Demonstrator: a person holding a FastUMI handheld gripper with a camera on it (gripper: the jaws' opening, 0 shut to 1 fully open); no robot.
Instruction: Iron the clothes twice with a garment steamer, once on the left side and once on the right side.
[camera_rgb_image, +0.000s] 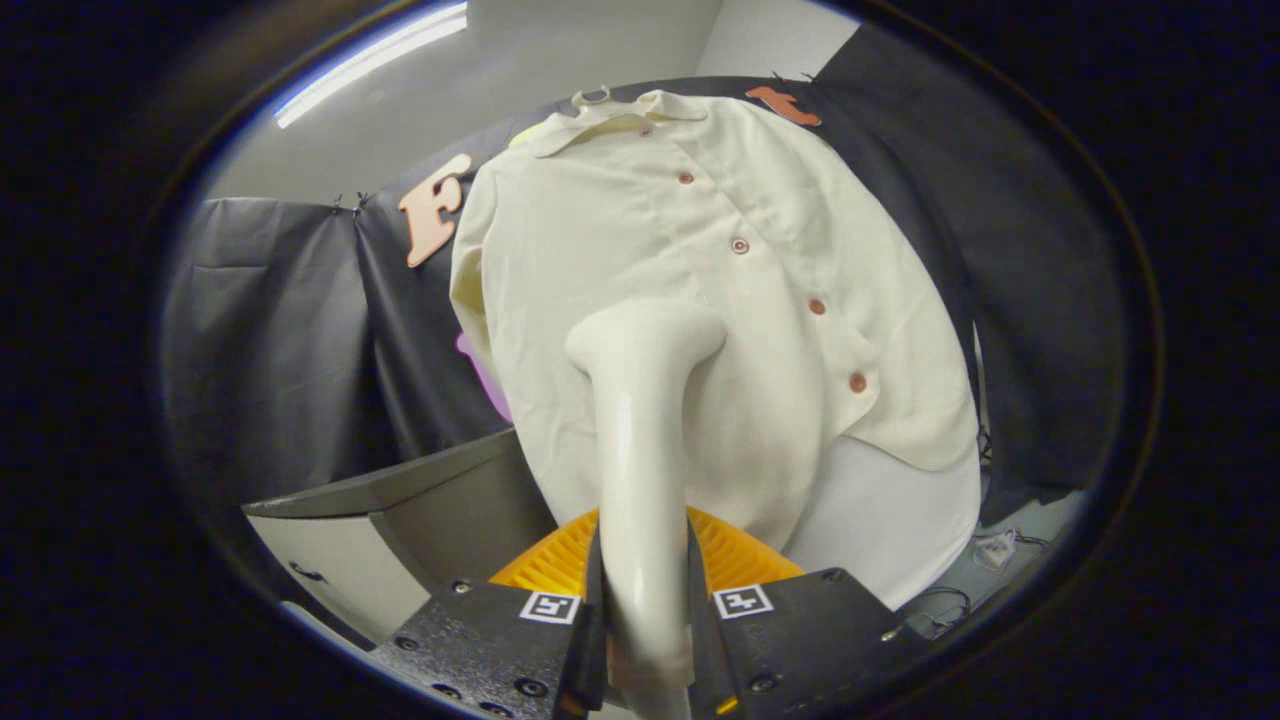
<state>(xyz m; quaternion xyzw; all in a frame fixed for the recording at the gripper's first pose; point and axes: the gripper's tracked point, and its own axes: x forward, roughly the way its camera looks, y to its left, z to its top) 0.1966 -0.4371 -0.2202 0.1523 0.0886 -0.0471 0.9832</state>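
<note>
A cream button-up shirt (640, 230) hangs on a hanger against the booth's wall, its row of brown buttons running down toward the right. My gripper (643, 610) is shut on the handle of a cream garment steamer (640, 450), which stands up between the fingers. The steamer's head (645, 335) rests against the lower part of the shirt, to the left of the button row. Both fingers press on the handle's sides.
A grey cabinet or table (400, 500) stands low on the left of the shirt. A white panel (900, 510) hangs below the shirt's hem. Cables and a small white item (990, 550) lie on the floor at the lower right. An orange ribbed part (730, 555) sits behind the fingers.
</note>
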